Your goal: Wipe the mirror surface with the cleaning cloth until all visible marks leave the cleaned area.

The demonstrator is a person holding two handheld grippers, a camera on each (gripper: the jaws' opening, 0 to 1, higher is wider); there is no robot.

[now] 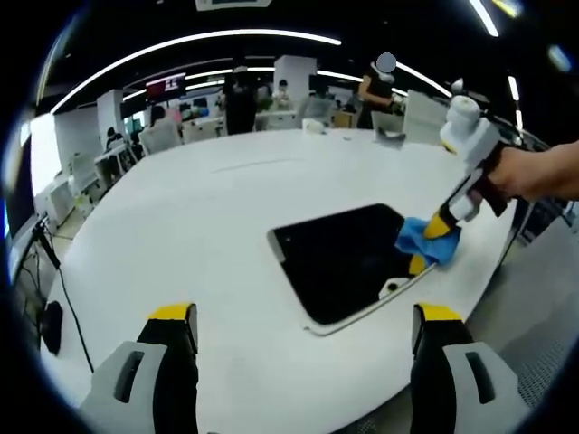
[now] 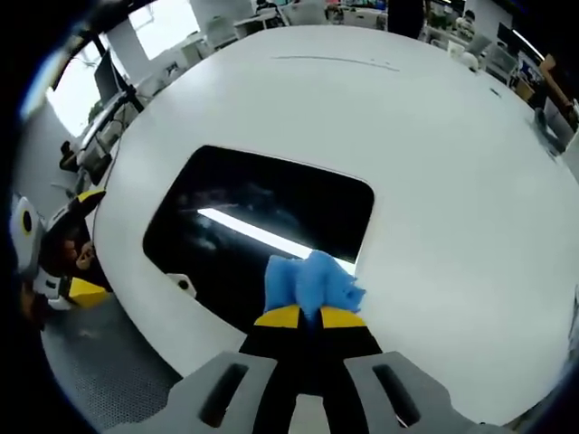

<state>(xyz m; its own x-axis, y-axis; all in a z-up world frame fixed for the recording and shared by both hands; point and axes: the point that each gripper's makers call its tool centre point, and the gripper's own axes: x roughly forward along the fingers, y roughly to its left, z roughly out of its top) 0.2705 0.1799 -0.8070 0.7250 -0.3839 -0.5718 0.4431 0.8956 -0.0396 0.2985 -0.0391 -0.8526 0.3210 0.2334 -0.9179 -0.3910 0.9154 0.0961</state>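
Right claw (image 2: pixel 304 317) is clamped tight on the blue cleaning cloth (image 2: pixel 311 282), yellow tips together, with the cloth pressed onto the mirror (image 2: pixel 244 212) at its near edge. From the left gripper view, a hand (image 1: pixel 534 172) holds this claw angled down onto the mirror's far corner. Left claw (image 1: pixel 306 330) stands wide, holding nothing, above the white tabletop (image 1: pixel 199 217) just short of the mirror. No legible writing found.

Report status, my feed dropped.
Right gripper shut on cloth, on mirror. Left gripper open, hovering off mirror. Nothing in the way.
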